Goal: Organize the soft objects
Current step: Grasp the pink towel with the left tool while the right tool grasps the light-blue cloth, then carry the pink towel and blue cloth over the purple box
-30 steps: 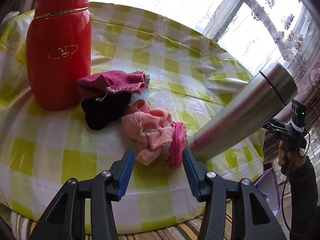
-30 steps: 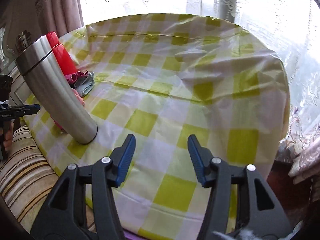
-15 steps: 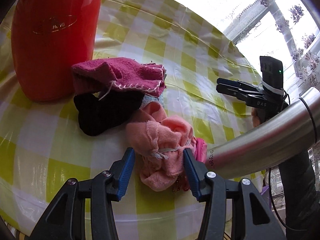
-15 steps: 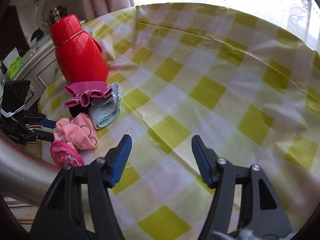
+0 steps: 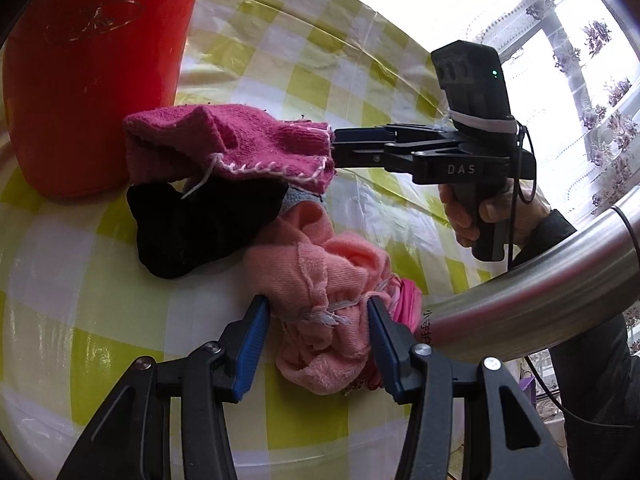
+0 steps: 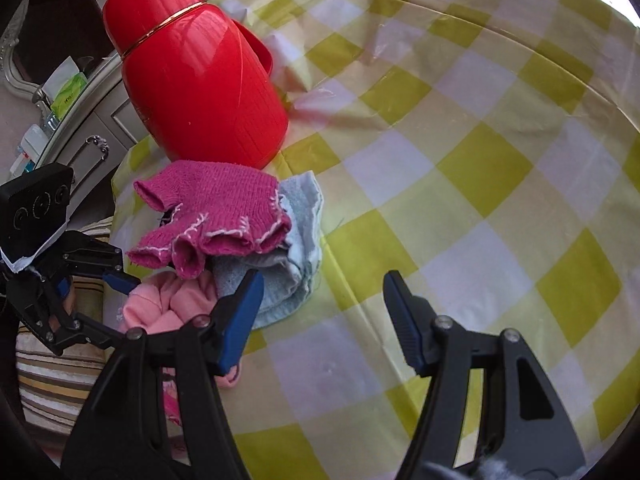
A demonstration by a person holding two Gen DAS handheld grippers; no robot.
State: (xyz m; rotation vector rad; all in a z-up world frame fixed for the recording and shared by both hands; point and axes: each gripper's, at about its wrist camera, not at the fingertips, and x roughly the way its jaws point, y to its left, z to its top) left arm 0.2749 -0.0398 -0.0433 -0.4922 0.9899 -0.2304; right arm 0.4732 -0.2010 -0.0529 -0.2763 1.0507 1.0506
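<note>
Beside the red flask [image 5: 92,76], left tongs [image 5: 316,344] straddle the pink cloth [image 5: 320,280] unclamped; right tongs [image 6: 320,316] gape empty.

Both wrist views look steeply down from close — opposite sides — sharing the magenta glove [image 5: 240,148] and red flask [image 6: 200,76].

window [image 5: 540,20]: bright daylight, floral lace curtain [image 5: 612,92] | cabinet [image 6: 86,136]: pale, ornate handle | seat [image 6: 52,376]: striped
</note>
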